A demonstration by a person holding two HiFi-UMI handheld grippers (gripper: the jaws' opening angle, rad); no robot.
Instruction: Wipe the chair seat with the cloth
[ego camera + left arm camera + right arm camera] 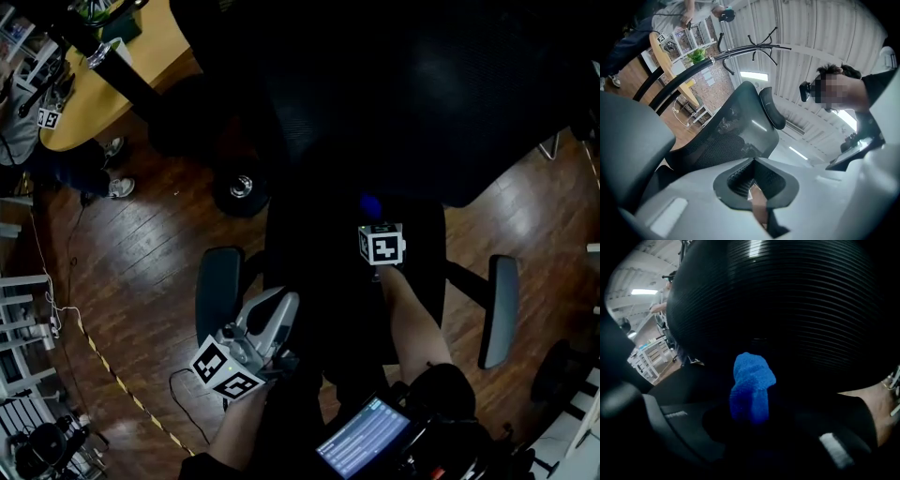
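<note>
The black office chair fills the middle of the head view, its seat (pixel 323 281) lying between two armrests and its mesh back (pixel 375 94) beyond. My right gripper (pixel 373 223) hovers over the rear of the seat, shut on a bunched blue cloth (pixel 370 204). In the right gripper view the blue cloth (pixel 751 380) sticks up from the right gripper (pixel 750 414) in front of the ribbed chair back (pixel 787 305). My left gripper (pixel 281 307) hangs beside the left armrest (pixel 217 291), jaws together and empty. The left gripper (pixel 757 190) is tilted upward at the chair back (pixel 736 126).
The right armrest (pixel 497 309) stands off the seat's right side. A round wooden table (pixel 94 84) and a person's shoe (pixel 120 187) are at upper left. A chair caster (pixel 241 186), a cable and striped tape (pixel 112 375) lie on the wooden floor. A lit screen (pixel 364 436) sits near my body.
</note>
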